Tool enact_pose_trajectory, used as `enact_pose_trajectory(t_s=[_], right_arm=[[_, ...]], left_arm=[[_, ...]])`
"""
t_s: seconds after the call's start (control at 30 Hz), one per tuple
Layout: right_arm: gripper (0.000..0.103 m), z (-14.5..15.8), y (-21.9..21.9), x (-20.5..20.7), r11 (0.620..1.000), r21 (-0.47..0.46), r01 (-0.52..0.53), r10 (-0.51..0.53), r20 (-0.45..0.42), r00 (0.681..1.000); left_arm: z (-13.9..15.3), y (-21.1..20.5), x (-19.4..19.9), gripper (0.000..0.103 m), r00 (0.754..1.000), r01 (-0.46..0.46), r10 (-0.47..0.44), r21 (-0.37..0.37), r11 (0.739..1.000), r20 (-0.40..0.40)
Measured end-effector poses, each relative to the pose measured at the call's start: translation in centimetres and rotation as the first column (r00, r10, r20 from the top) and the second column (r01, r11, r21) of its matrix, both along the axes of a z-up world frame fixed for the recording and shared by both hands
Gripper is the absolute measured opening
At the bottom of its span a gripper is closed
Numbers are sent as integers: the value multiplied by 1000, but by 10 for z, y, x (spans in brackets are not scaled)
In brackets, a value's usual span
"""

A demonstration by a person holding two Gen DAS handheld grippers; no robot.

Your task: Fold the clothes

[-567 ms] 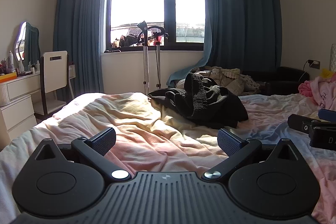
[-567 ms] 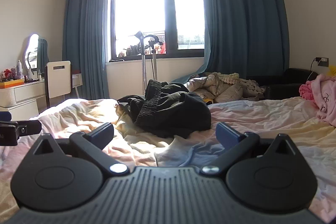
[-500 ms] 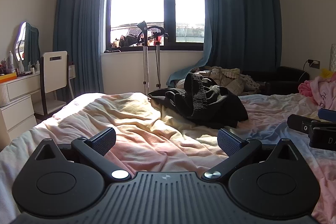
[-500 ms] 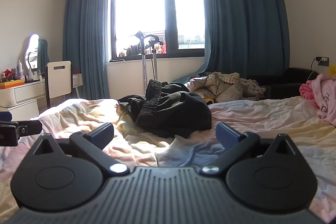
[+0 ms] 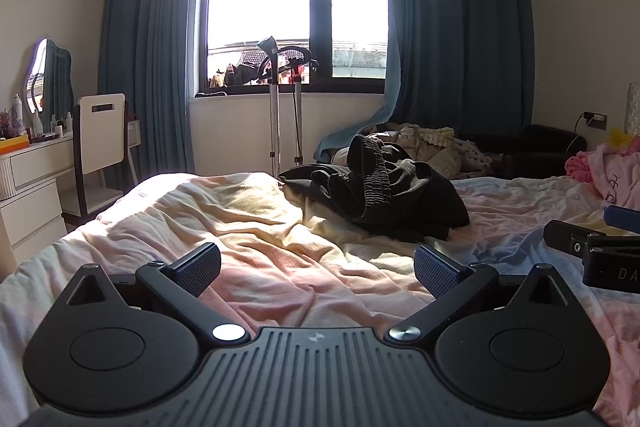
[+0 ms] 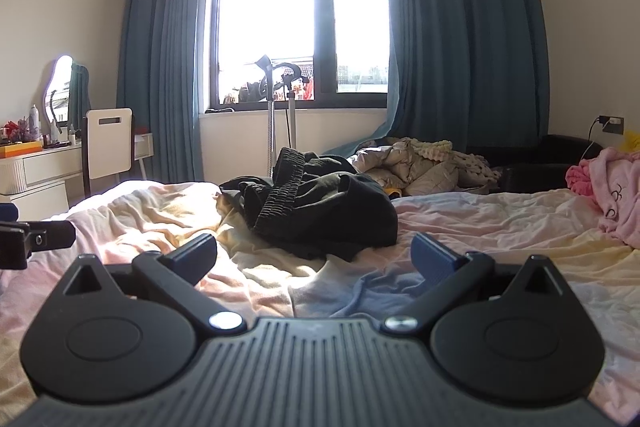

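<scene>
- Clothes: a crumpled heap of black garments [image 5: 384, 191] lies on the bed, ahead of the left gripper's fingers and a little toward its right finger; in the right wrist view the same heap [image 6: 320, 211] sits straight ahead, between the two fingers' lines and well beyond their tips.
- Heap's fabric looks soft and matte, folded over itself in a rounded mound, with a ribbed, striped-looking band [image 5: 370, 175] arching over the top.
- Bed [image 5: 248, 227] is covered with a wrinkled sheet in pale pink, cream and light blue patches, lit by sun from the window [image 5: 298, 11].
- Left gripper [image 5: 318, 265] has its fingers spread wide apart, nothing between them but bare sheet; each finger is a black angled bar ending in a blue, fine-textured pad [image 5: 434, 269]. It hovers low over the bed, tilted slightly downward.
- Right gripper [image 6: 314, 253] likewise stands wide open and empty, with blue pads [image 6: 434, 255] on black bars, held low over the sheet.
- Each gripper's tip shows at the edge of the other's view, so they sit side by side and apart.
- Pink garment [image 6: 616, 187], fluffy, lies beyond the right finger; a beige quilted pile [image 6: 416, 163] lies behind the black heap.
</scene>
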State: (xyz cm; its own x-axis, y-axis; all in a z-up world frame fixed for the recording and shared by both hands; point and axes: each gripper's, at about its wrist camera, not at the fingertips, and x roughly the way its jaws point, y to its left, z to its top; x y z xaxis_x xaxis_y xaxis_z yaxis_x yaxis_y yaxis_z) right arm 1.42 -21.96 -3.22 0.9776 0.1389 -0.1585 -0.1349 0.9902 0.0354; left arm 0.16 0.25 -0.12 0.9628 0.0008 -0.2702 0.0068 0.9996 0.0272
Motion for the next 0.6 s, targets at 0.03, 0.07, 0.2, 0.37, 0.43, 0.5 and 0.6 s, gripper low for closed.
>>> enact_pose_trajectory(t_s=[0.03,0.07,0.2,0.37,0.43,0.5,0.6], right_arm=[[103,0,0,0,1000,-1,1,-1,1,1000],[103,0,0,0,1000,-1,2,-2,3,1000],[103,-1,1,0,1000,-3,4,-4,0,1000],[103,-2,1,1,1000,-4,8,-8,4,1000],[103,-2,1,1,1000,-6,9,-9,4,1000],[103,-3,1,2,1000,-8,11,-11,5,1000],[103,-4,0,3,1000,-13,16,-16,7,1000]], left_arm=[[-1,0,1,103,1000,0,0,0,1000,-4],[-2,0,2,103,1000,0,0,0,1000,-8],[-5,-1,5,103,1000,0,0,4,1000,-20],[-8,-1,5,103,1000,3,-3,4,1000,-23],[-8,-1,5,103,1000,3,-3,5,1000,-24],[-9,-1,5,103,1000,2,-2,5,1000,-25],[-10,-1,5,103,1000,2,-2,5,1000,-25]])
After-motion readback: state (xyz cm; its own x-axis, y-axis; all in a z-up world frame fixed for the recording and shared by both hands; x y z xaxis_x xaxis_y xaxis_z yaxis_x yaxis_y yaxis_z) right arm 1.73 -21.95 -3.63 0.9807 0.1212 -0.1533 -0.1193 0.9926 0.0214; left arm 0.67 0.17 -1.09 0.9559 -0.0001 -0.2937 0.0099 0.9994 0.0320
